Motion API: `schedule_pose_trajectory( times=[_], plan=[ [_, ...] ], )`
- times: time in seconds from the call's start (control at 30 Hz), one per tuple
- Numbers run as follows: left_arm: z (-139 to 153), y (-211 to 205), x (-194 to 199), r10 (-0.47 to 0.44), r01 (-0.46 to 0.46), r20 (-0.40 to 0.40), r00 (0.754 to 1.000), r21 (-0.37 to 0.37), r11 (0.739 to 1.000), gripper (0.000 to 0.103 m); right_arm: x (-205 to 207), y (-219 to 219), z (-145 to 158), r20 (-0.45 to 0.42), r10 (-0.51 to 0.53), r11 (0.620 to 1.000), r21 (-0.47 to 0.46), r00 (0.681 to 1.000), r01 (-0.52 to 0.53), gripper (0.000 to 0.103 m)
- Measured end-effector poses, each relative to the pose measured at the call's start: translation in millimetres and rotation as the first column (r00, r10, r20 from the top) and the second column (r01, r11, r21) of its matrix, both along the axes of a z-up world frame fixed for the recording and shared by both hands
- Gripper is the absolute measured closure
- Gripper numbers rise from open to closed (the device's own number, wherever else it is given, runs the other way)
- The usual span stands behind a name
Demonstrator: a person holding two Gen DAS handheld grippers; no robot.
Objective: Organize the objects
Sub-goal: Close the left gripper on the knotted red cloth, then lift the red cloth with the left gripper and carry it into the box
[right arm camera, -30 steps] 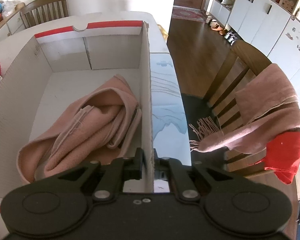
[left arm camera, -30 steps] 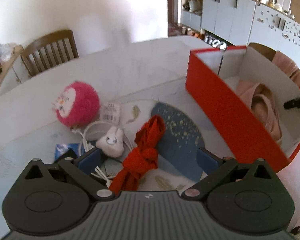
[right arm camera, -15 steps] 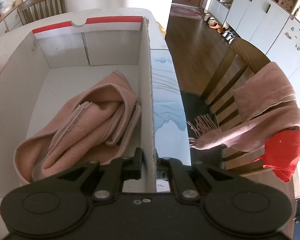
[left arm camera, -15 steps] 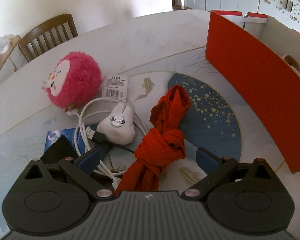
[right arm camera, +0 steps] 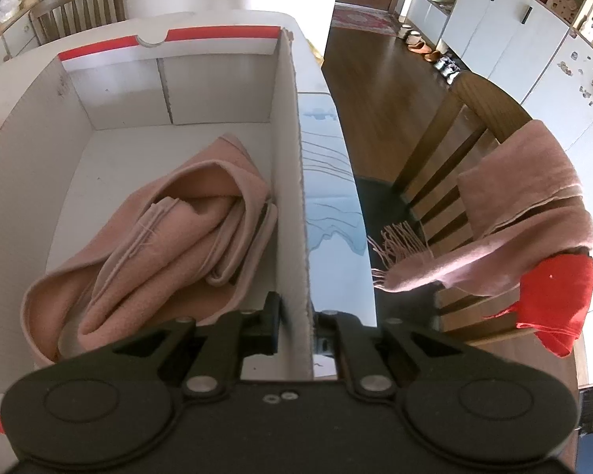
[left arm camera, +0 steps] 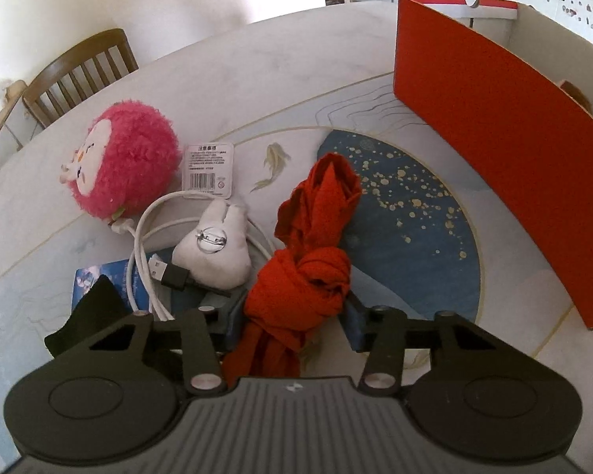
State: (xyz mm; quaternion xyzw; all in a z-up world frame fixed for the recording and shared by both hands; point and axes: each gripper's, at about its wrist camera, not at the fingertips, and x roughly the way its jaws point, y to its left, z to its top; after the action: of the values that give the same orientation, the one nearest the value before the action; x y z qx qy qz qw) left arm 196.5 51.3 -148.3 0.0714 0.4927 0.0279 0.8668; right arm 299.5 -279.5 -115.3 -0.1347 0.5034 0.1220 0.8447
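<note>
Jaws of our left gripper clamped on the knotted red scarf at lower centre, long axis running up-frame toward the red box, our right gripper pinching the box's white wall, pink scarf inside.

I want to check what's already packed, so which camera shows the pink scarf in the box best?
The right wrist view: the pink scarf lies folded in the open box. The left wrist view shows only the box's red outer wall, hiding the scarf.

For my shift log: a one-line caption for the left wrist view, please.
Left gripper closing its jaws around the knotted red cloth beside the red box.
</note>
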Motion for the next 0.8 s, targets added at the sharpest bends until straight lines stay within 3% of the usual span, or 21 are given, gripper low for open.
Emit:
schedule_pose_trajectory(
  times=[0.3, 0.8],
  plan=[
    [14, 0, -4, 0.017, -0.017, 0.001, 1.000, -0.026, 1.000, 0.067, 0, -1, 1, 0.001, -0.017, 1.000, 0.003, 1.000, 0.017, 0.096],
    [85, -9, -27, 0.021, -0.014, 0.044, 0.999, -0.148, 0.989, 0.068, -2, 1, 1, -0.005, -0.040, 0.999, 0.008, 0.999, 0.040, 0.096]
  ],
)
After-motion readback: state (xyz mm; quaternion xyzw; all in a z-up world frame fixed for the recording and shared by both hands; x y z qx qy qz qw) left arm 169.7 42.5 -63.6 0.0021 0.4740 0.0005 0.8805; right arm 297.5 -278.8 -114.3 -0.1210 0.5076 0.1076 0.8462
